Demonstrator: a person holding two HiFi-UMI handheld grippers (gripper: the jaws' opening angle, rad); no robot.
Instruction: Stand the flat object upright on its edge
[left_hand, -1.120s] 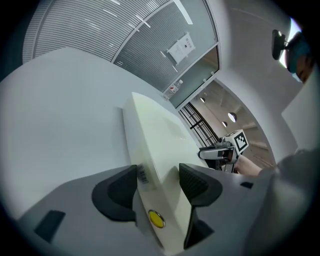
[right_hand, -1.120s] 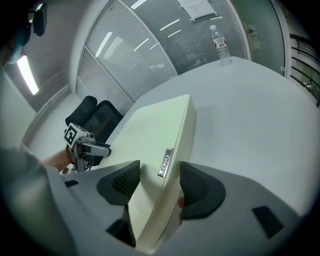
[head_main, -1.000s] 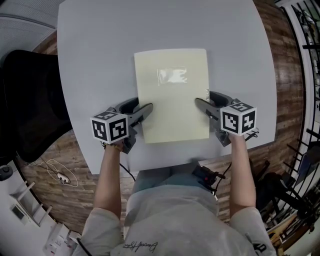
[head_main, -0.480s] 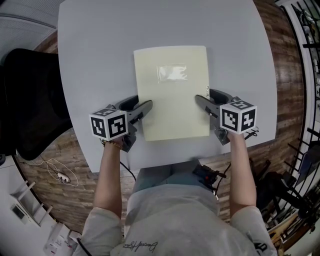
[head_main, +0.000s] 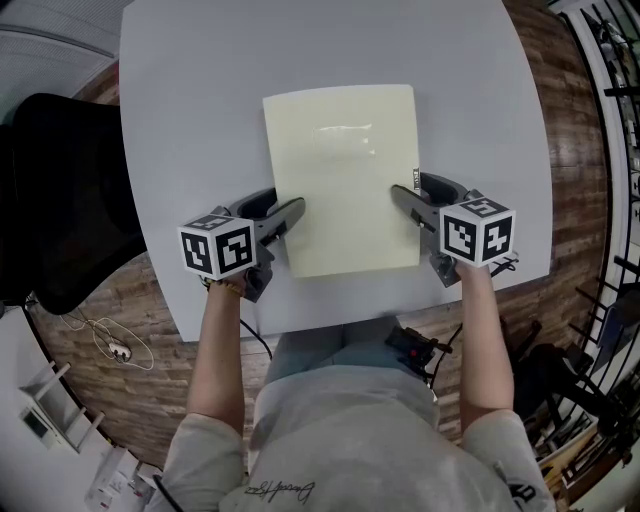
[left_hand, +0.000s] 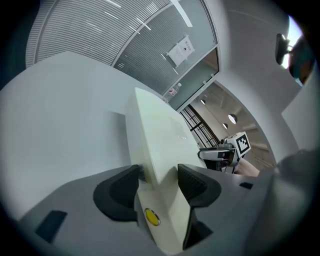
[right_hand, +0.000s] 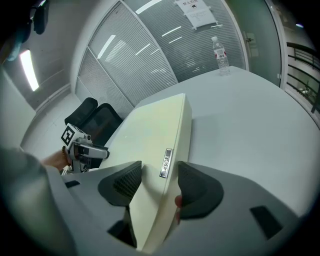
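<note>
The flat object (head_main: 340, 180) is laid on the bench (head_main: 200, 100), its long axis near-to-far. Its left edge is clamped by the left hand-held gripper (head_main: 292, 212) and its right edge by the right hand-held gripper (head_main: 400, 200). The jaws have just been closing onto it.

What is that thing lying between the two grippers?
A pale flat folder. In the head view the left gripper and right gripper flank it; their jaws have just been closing on its side edges.
</note>
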